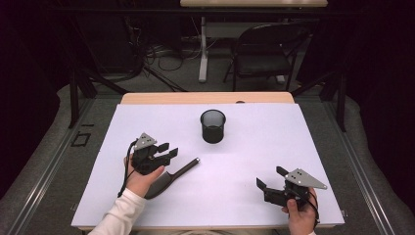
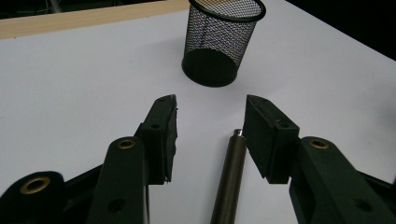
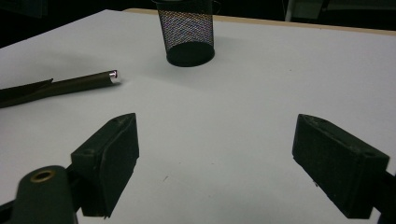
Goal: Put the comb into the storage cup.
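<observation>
A black mesh cup (image 1: 213,126) (image 2: 219,42) (image 3: 187,32) stands upright on the white board at mid-back. A dark utensil with a round brown handle (image 1: 184,168) (image 2: 231,172) (image 3: 70,84) lies flat at the front left, its metal-capped end toward the cup. My left gripper (image 1: 170,149) (image 2: 211,116) hovers low over that handle. Its jaws stand apart on either side of the handle, which lies close to the right-hand pad without being pressed. Near the front right, my right gripper (image 1: 268,177) (image 3: 215,140) is held wide open with nothing between its jaws.
The white board (image 1: 274,137) covers most of a wooden table, whose bare edge (image 1: 205,98) shows at the back. A black chair (image 1: 264,54) and table legs stand on the floor beyond.
</observation>
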Available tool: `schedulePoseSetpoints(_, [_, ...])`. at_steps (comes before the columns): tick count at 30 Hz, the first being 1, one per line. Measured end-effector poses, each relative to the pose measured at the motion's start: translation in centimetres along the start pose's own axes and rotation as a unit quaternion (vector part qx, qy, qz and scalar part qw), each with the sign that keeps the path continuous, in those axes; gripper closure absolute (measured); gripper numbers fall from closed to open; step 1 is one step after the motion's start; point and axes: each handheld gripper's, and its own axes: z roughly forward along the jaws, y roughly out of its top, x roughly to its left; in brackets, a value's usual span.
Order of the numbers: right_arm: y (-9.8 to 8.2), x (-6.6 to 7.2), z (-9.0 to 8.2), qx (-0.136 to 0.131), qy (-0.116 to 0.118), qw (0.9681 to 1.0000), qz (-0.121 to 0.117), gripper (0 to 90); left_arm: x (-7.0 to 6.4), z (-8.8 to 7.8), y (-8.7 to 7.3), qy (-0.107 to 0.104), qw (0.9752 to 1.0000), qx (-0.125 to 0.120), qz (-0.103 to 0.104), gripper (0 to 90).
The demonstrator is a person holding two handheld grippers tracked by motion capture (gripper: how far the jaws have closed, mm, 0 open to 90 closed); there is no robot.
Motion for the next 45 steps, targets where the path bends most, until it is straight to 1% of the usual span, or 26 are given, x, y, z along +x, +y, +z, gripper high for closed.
schedulePoseSetpoints(9, [0.0, 0.0, 0.0, -0.001, 0.000, 1.0000, -0.002, 14.6, -0.3, 0.9, -0.4, 0.008, 0.9999, 0.008, 0.000, 53.7])
schedulePoseSetpoints(14, [0.0, 0.0, 0.0, 0.000, 0.000, 1.0000, -0.003, 14.6, -0.4, 1.3, -0.8, 0.011, 0.9998, 0.016, 0.000, 55.6])
schedulePoseSetpoints(18, [0.0, -0.1, 0.0, 0.000, 0.000, 1.0000, -0.002, 14.6, -0.4, 1.8, -1.2, 0.017, 0.9995, 0.027, 0.001, 60.1])
schedulePoseSetpoints(19, [0.0, -0.1, 0.0, 0.002, 0.001, 1.0000, -0.003, 14.6, -0.5, 2.0, -1.3, 0.016, 0.9993, 0.034, 0.000, 62.5])
schedulePoseSetpoints(22, [0.0, -0.1, 0.0, 0.001, 0.000, 1.0000, -0.005, 14.6, -0.5, 2.2, -1.5, 0.021, 0.9990, 0.040, 0.002, 66.6])
schedulePoseSetpoints(23, [0.0, -0.1, 0.0, 0.002, -0.001, 1.0000, -0.004, 14.6, -0.5, 2.4, -1.6, 0.022, 0.9987, 0.046, 0.003, 68.2])
schedulePoseSetpoints(26, [0.0, -0.1, 0.0, 0.003, -0.001, 1.0000, -0.003, 14.6, -0.6, 2.6, -1.7, 0.024, 0.9986, 0.048, 0.002, 72.4])
schedulePoseSetpoints(29, [0.0, 0.0, 0.1, 0.006, -0.001, 1.0000, -0.004, 14.6, -0.8, 3.1, -1.9, 0.022, 0.9980, 0.058, 0.006, 76.8])
schedulePoseSetpoints(31, [-0.1, 0.0, 0.2, 0.003, -0.002, 1.0000, -0.004, 14.7, -0.9, 3.3, -1.9, 0.022, 0.9980, 0.059, 0.005, 80.2])
schedulePoseSetpoints(33, [-0.1, 0.0, 0.2, 0.005, -0.003, 1.0000, -0.005, 14.7, -1.0, 3.5, -1.9, 0.019, 0.9979, 0.061, 0.005, 80.9])
schedulePoseSetpoints(34, [-0.1, 0.0, 0.2, 0.006, -0.002, 1.0000, -0.004, 14.7, -1.0, 3.6, -1.9, 0.019, 0.9978, 0.064, 0.007, 83.2])
schedulePoseSetpoints(37, [-0.1, 0.0, 0.3, 0.008, -0.002, 1.0000, -0.006, 14.6, -1.1, 4.1, -2.0, 0.020, 0.9974, 0.069, 0.008, 85.6])
schedulePoseSetpoints(41, [-0.1, 0.1, 0.3, 0.008, -0.001, 0.9999, -0.007, 14.6, -1.4, 4.9, -2.1, 0.021, 0.9967, 0.079, 0.003, 88.3])
schedulePoseSetpoints(42, [-0.1, 0.1, 0.3, 0.008, -0.001, 0.9999, -0.007, 14.6, -1.4, 4.9, -2.1, 0.021, 0.9967, 0.079, 0.003, 88.7])
schedulePoseSetpoints(45, [-0.1, 0.1, 0.3, 0.008, -0.001, 1.0000, -0.005, 14.6, -1.7, 5.6, -2.4, 0.021, 0.9955, 0.093, 0.005, 89.4])
